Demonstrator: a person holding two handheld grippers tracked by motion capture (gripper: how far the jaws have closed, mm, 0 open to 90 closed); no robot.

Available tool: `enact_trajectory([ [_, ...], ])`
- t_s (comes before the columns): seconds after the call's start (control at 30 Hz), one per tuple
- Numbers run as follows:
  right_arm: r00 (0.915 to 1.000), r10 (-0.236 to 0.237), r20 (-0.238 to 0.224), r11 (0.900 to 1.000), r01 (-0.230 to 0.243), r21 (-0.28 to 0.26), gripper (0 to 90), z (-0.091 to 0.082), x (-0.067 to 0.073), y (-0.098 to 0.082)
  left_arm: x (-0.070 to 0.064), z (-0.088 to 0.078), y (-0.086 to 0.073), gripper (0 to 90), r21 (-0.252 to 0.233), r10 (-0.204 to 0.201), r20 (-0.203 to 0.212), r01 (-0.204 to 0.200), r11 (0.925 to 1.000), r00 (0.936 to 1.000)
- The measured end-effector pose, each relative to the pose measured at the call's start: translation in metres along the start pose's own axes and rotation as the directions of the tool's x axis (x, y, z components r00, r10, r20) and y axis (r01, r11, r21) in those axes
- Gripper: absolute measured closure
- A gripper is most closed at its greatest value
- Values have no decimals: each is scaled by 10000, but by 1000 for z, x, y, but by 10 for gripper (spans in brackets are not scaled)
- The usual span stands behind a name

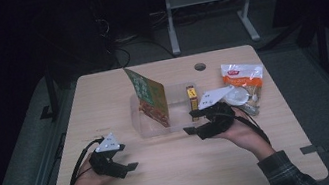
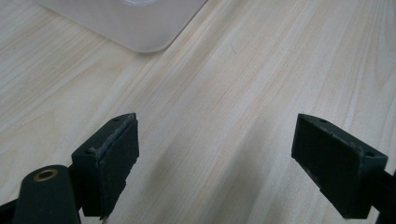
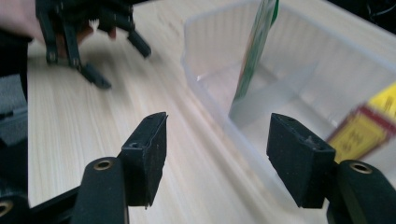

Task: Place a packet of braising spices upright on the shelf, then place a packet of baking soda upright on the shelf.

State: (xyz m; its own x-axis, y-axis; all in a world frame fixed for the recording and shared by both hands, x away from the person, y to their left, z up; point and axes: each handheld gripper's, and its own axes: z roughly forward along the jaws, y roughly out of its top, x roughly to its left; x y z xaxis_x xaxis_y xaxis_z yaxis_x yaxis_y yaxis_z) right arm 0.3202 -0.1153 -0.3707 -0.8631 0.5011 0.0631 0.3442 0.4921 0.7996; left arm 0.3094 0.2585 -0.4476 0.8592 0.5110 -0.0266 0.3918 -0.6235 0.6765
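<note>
Tongs of both grippers gape empty; right tongs (image 3: 217,156) straddle the clear container's (image 3: 210,100) near wall.

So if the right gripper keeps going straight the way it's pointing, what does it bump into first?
Probably the near wall of the clear plastic tub. The right gripper has open jaws aimed at that rim, with the upright green packet just behind it. Depth is hard to judge.

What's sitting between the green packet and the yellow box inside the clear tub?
Nothing: in the high view, bare floor of the clear tub separates the green packet from the yellow box.
</note>
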Motion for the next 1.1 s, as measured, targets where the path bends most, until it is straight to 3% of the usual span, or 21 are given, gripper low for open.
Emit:
enact_trajectory([
  [0.27,9995,217,-226,9983,-204,548,369,-4,2,-35,1,-1,-1,149,-30,12,-58,-13,10000,10000],
  [0.47,9988,491,-79,9942,-481,966,367,-9,1,-56,0,0,-1,149,-81,-57,-59,56,10000,10000],
  [0.53,9982,568,-180,9934,-547,1007,365,-12,-3,-64,0,0,-1,149,-53,-33,-74,33,10000,10000],
  [0.73,9945,977,380,9889,-1013,1089,365,-19,-24,-77,0,-2,-2,148,-125,-82,-141,80,9999,9999],
  [0.87,9849,1472,909,9813,-1569,1113,376,-21,-42,-83,1,-2,-1,148,-69,45,-121,-46,10000,9999],
  [1.0,9713,1803,1548,9746,-1977,1055,454,-23,-59,-88,-1,0,-2,148,-87,-18,-76,18,10000,10000],
  [1.1,9520,2125,2202,9703,-2323,680,557,-28,-74,-85,-1,0,-2,148,-32,12,-69,-12,10000,10000],
])
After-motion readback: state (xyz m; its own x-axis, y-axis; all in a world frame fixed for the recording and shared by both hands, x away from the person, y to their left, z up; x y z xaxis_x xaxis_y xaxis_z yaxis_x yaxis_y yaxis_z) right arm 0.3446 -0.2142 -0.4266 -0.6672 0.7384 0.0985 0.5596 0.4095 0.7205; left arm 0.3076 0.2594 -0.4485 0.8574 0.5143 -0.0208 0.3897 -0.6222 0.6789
